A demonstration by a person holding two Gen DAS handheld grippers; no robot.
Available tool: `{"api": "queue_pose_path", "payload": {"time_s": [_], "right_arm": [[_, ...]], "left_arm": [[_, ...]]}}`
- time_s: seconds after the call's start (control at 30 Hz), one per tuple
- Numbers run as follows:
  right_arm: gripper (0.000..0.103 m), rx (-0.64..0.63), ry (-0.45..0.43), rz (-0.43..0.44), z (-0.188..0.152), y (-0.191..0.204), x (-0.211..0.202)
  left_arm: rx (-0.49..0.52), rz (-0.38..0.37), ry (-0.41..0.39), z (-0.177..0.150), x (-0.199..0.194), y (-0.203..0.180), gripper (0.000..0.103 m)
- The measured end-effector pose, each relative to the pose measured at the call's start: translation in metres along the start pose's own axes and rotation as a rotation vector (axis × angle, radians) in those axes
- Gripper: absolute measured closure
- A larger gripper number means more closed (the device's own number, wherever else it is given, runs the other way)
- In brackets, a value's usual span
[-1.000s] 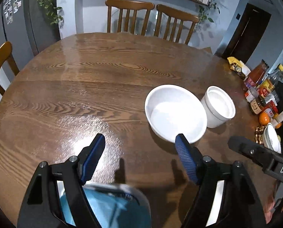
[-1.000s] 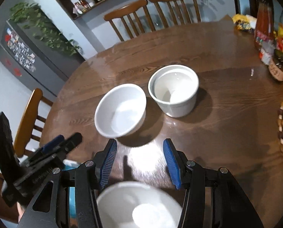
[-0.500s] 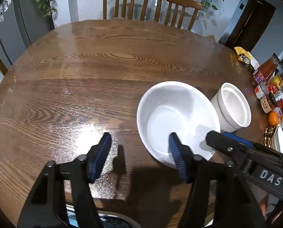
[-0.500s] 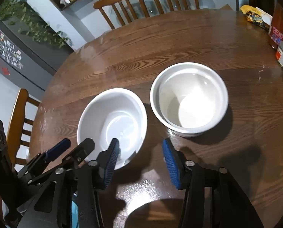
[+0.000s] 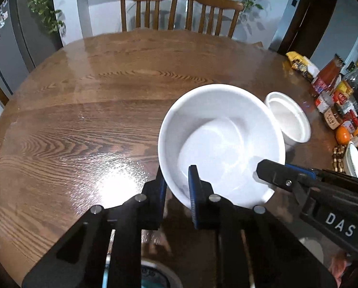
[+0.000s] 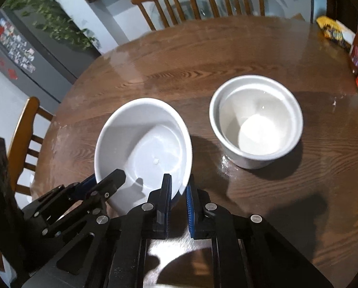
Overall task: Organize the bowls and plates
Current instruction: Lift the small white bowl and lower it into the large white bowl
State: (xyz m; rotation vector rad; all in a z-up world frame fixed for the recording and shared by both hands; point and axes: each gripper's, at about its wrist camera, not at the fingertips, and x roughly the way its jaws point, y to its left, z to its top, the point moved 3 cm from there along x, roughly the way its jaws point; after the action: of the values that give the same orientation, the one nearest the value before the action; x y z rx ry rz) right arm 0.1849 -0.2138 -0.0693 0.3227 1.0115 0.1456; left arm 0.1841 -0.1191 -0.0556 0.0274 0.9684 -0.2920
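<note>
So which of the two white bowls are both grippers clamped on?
The wide shallow bowl, nearer the left. The left gripper and right gripper each pinch its near rim. The deeper straight-walled bowl stands apart, untouched.

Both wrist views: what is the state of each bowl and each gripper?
Wide white ceramic bowl: empty, tilted, rim gripped by both grippers.
Deep white ceramic bowl: empty, upright on the round wooden table.
Left gripper: shut on the wide bowl's rim.
Right gripper: shut on that rim too.
</note>
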Motion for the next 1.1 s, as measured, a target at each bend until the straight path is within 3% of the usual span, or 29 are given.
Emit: {"api": "queue_pose_path", "payload": {"time_s": [0.23,0.4,0.73,1.1], "right_arm": [[0.09,-0.068,-0.165,0.028,-0.033,0.018,-0.056],[0.09,-0.121,-0.251,0.005,-0.07,0.027,-0.087],[0.09,-0.144,-0.279,-0.022,-0.137,0.027,-0.108],[0.09,-0.091,-0.246,-0.026,-0.167,0.004,-0.111]], "left_arm": [[0.068,0.016,-0.184,-0.03,-0.07,-0.009,0.087],[0.096,-0.002,-0.243,-0.067,-0.104,-0.012,0.087],[0.134,-0.037,-0.218,-0.13,-0.121,-0.031,0.086],[0.165,-0.073,-0.147,-0.152,-0.113,-0.051,0.085]]}}
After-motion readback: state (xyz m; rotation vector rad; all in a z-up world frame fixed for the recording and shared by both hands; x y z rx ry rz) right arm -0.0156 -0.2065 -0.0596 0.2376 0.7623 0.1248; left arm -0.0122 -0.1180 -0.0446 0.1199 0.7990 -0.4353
